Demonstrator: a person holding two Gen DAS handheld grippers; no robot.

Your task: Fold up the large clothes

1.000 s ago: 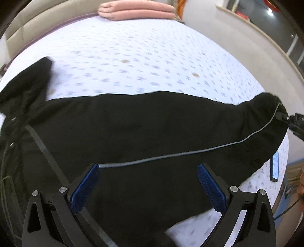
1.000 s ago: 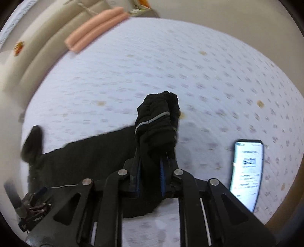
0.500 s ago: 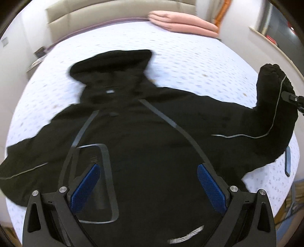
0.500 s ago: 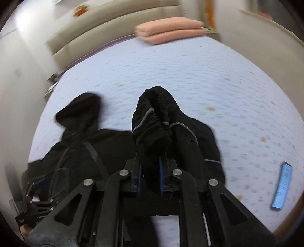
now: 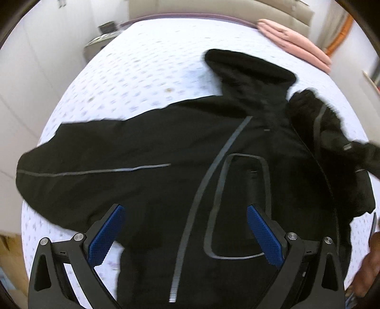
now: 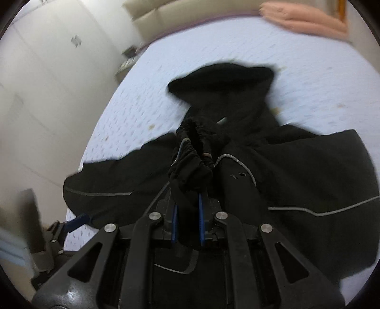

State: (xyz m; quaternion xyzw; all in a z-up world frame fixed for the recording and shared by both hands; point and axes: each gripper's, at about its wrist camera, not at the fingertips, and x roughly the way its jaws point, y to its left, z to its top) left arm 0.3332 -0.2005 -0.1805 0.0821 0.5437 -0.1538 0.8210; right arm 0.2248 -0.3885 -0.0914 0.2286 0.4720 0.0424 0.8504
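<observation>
A large black hooded jacket (image 5: pixel 166 166) with thin grey reflective stripes lies spread on the white patterned bed (image 5: pixel 142 71). Its hood (image 5: pixel 247 66) points to the far side. My left gripper (image 5: pixel 185 233) is open and empty, hovering over the jacket's chest. My right gripper (image 6: pixel 187 214) is shut on the bunched cuff of the jacket's sleeve (image 6: pixel 192 161) and holds it above the jacket's body (image 6: pixel 308 178), near the collar. The raised sleeve (image 5: pixel 327 133) shows at the right in the left wrist view. The other sleeve (image 5: pixel 71 171) lies flat, stretched to the left.
Folded pink bedding (image 5: pixel 294 45) lies at the head of the bed by the beige headboard (image 6: pixel 180 14). A nightstand (image 5: pixel 99 45) stands beside the bed at the far left. White cabinet doors (image 6: pixel 47 83) line the left wall. The left gripper (image 6: pixel 71 223) shows at the bed's near left edge.
My right gripper has carried the sleeve cuff from the bed's right side inward over the jacket's body. My left gripper has swung leftward, from the right sleeve to the chest and left sleeve.
</observation>
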